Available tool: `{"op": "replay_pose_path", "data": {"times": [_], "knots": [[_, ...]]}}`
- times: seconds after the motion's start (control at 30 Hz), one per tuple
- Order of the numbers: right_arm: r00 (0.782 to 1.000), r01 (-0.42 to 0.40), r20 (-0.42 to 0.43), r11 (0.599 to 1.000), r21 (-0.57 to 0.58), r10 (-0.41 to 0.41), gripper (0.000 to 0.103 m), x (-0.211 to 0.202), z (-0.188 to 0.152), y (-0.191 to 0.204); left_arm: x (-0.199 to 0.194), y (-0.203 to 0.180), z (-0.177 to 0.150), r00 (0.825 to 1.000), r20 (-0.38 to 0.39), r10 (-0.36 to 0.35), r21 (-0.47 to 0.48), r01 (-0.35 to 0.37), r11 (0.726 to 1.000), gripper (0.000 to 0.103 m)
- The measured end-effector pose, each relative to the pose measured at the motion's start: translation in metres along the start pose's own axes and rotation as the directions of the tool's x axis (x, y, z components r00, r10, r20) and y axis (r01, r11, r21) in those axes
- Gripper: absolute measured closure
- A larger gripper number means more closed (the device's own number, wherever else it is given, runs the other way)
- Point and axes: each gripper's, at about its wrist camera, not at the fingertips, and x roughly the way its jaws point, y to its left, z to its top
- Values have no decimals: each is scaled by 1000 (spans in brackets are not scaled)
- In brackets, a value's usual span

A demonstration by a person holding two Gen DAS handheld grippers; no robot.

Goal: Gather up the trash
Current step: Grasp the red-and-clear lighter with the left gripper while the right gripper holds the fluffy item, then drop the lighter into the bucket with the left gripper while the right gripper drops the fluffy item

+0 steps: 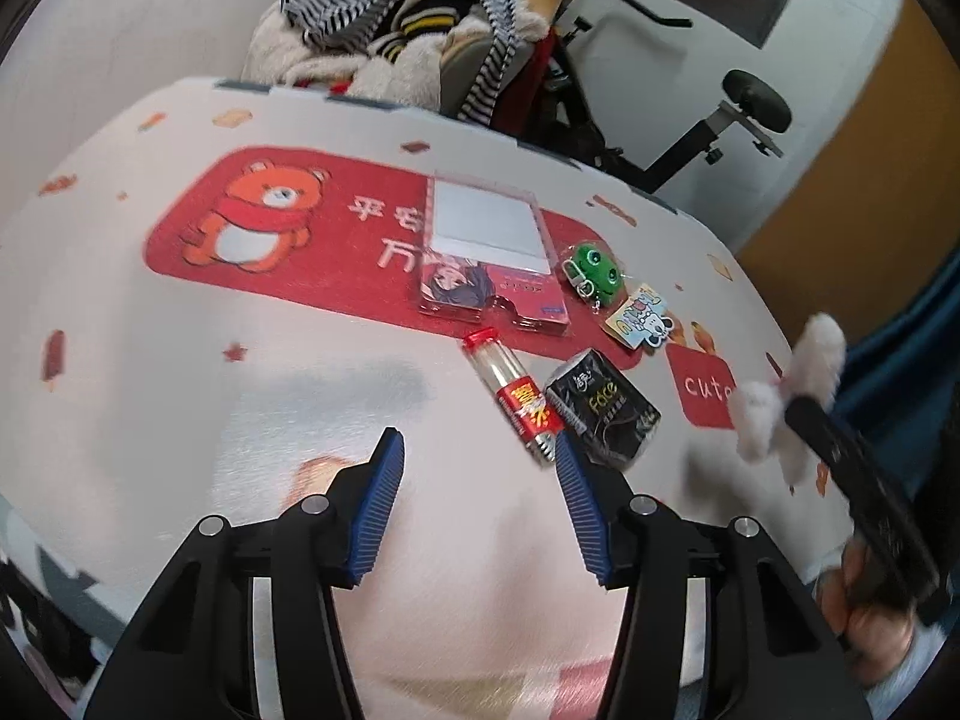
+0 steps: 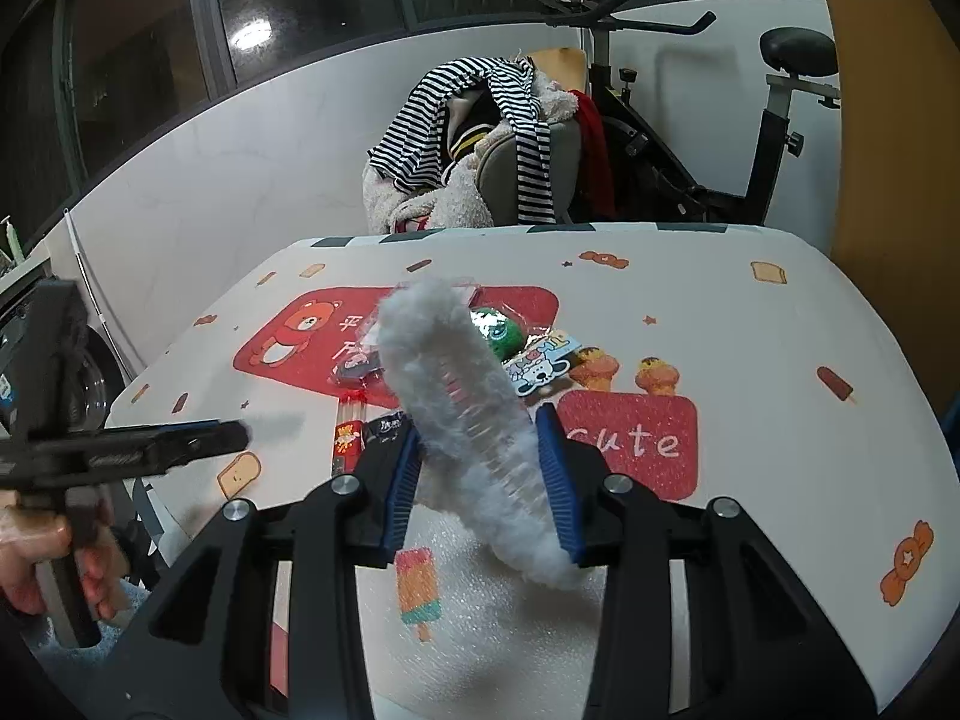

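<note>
Right gripper (image 2: 480, 468) pinches a fluffy white hair clip (image 2: 462, 396). Left gripper (image 1: 474, 480), jaws spread and empty, hangs just beside the black Face packet (image 1: 603, 408).

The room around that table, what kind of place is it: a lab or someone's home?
Most likely a home: an exercise bike stands behind the table, clothes are heaped on a chair, and a cartoon bear cloth covers the tabletop.
</note>
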Motion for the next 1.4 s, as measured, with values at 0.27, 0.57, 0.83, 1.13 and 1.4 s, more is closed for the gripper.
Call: {"op": "replay_pose_path", "data": {"times": [0.27, 0.57, 0.83, 1.13, 1.4], "knots": [[1000, -6, 8, 1000, 29, 5, 63, -2, 0, -6, 45, -27, 3, 995, -54, 85, 89, -80, 993, 55], [1000, 2, 2, 999, 39, -2, 87, -4, 3, -14, 65, -33, 13, 990, -47, 135, 102, -130, 986, 55], [1000, -7, -30, 998, 67, 9, 87, 4, -3, -24, 75, -44, 14, 978, -19, 207, 195, -200, 960, 64], [999, -31, -5, 995, 97, 32, 87, -2, -3, -17, 49, -10, 9, 993, -25, 113, 157, -107, 982, 81], [998, -54, -15, 996, 65, 55, 87, -3, -2, 12, 4, -2, 0, 998, 14, 69, 170, -71, 983, 81]]}}
